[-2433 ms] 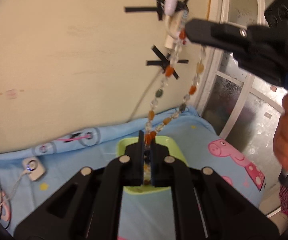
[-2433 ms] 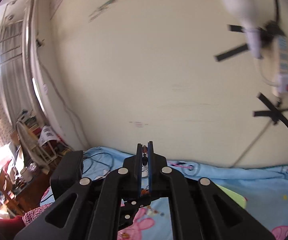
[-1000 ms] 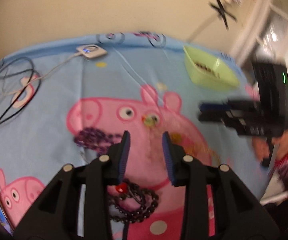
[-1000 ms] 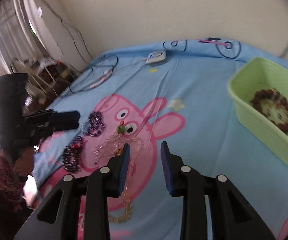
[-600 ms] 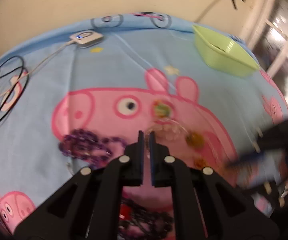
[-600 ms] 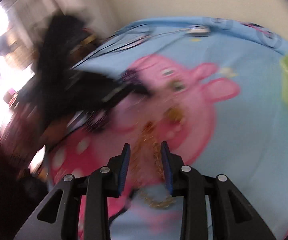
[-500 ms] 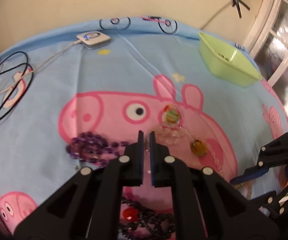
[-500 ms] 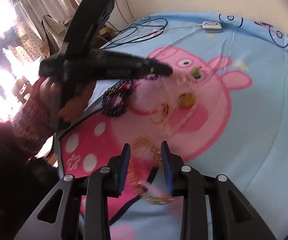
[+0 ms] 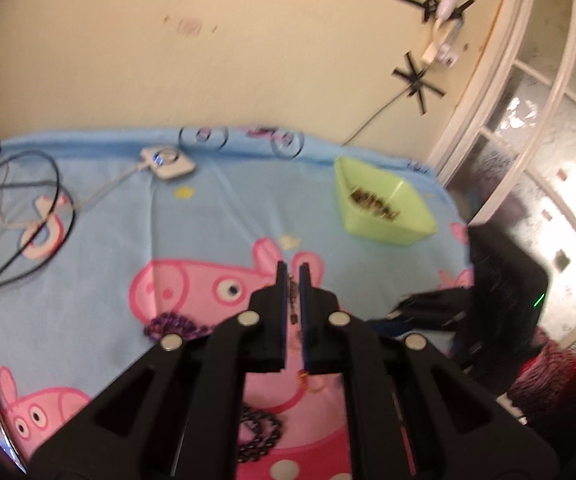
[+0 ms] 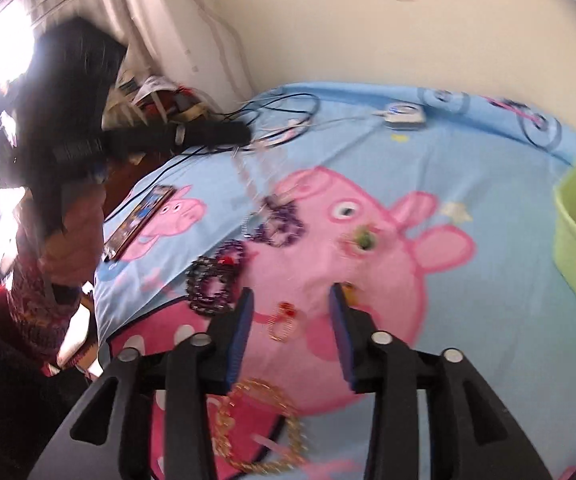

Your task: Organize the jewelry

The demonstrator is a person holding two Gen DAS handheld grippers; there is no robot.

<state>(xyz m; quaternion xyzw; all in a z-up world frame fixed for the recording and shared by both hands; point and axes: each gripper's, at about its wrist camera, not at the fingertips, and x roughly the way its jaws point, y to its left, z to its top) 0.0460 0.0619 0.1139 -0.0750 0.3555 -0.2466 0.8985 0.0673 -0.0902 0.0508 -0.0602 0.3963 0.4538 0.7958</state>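
My left gripper (image 9: 292, 276) is shut on a thin clear-bead chain (image 10: 248, 178), which hangs from its tip (image 10: 244, 133) above the blue Peppa Pig sheet (image 9: 216, 208). My right gripper (image 10: 289, 294) is open and empty, low over the sheet. A small gold ring (image 10: 282, 326) lies between its fingers. A gold chain (image 10: 260, 428) lies under it. Purple beads (image 10: 280, 222), dark beads (image 10: 212, 280) and a green-stone piece (image 10: 363, 240) lie on the sheet. The green tray (image 9: 383, 208) at the back right holds a bead necklace (image 9: 373, 203).
A white charger (image 9: 168, 163) with black cables (image 9: 20, 208) lies at the back left. A phone (image 10: 140, 216) lies at the sheet's left edge. A wall stands behind the bed and a window frame (image 9: 499, 92) at the right.
My left gripper has shut on the clear chain and lifted it off the sheet. My right gripper stays open and has shifted over the gold ring.
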